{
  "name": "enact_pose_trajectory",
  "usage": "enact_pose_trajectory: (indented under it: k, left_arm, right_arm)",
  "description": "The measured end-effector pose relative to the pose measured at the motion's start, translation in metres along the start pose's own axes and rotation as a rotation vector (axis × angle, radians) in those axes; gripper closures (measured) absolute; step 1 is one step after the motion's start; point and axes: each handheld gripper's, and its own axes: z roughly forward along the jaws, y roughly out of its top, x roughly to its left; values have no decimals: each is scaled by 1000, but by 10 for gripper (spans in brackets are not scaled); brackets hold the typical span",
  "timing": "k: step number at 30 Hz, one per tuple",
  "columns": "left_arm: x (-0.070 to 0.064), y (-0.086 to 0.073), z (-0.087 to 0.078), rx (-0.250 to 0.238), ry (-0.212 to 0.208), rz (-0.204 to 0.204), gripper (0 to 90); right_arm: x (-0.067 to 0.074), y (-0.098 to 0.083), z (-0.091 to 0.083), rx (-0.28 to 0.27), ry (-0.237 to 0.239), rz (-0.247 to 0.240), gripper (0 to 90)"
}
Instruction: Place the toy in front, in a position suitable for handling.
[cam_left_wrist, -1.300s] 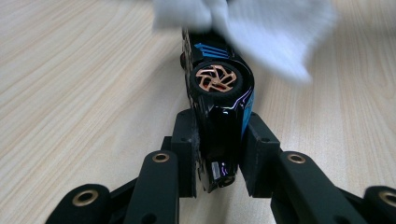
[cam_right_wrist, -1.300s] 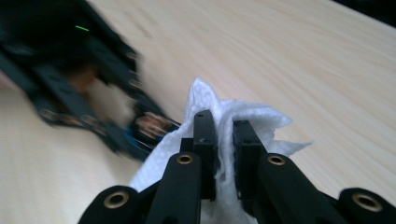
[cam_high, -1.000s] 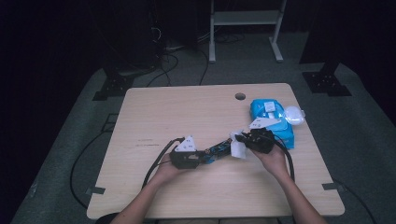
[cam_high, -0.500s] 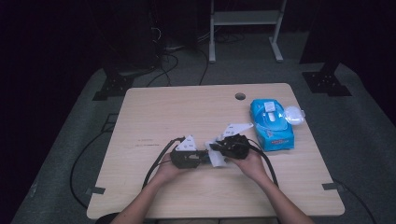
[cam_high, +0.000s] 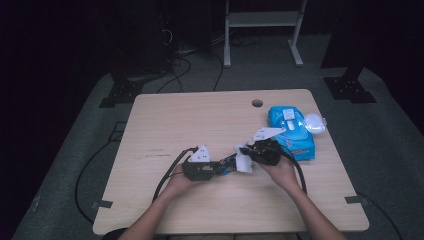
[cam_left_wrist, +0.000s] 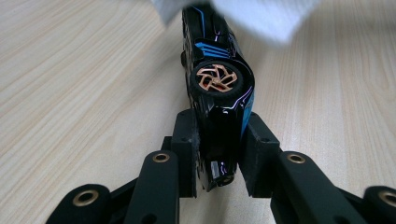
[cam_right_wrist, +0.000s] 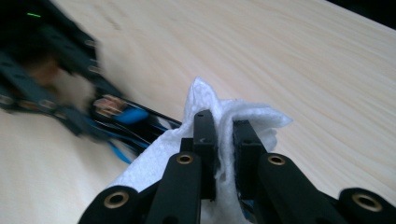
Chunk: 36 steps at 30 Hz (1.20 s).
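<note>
The left gripper (cam_left_wrist: 219, 154) clamps a black-and-blue toy car (cam_left_wrist: 219, 88) just above the wooden table (cam_high: 165, 125), unmoved from a second ago. The right gripper (cam_right_wrist: 224, 135) pinches a white wipe (cam_right_wrist: 233, 116), which now lies against the car's far end, having travelled left from beside the blue wipes pack (cam_high: 292, 131) at the table's right edge.

We see the table (cam_high: 200, 120) lit from above amid darkness; the right gripper view's left side is motion-blurred.
</note>
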Motion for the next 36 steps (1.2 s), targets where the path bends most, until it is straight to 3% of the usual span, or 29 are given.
enact_pose_trajectory:
  k: [3,6,13,18,27,29,31,36]
  left_arm:
    - [0,0,0,-3,-1,-3,700]
    - [0,0,0,-2,-1,-2,700]
    - [1,-1,-1,-3,-4,-5,700]
    - [1,0,0,-3,-3,0,700]
    - [2,0,-1,2,-3,2,700]
    - [2,-1,-2,6,-1,6,700]
    - [3,-1,-3,6,-2,7,700]
    - [6,-1,-4,12,3,18,700]
  right_arm:
    - [-14,-8,-11,9,-31,47,824]
    - [-19,-12,-17,17,-49,51,824]
    - [-10,-12,-15,5,-54,33,824]
    - [8,0,-1,0,4,-8,825]
    - [57,22,35,-19,192,-49,824]
    - [62,23,37,-14,177,-80,824]
    - [56,23,35,-5,165,-74,824]
    - [24,14,19,18,62,-48,824]
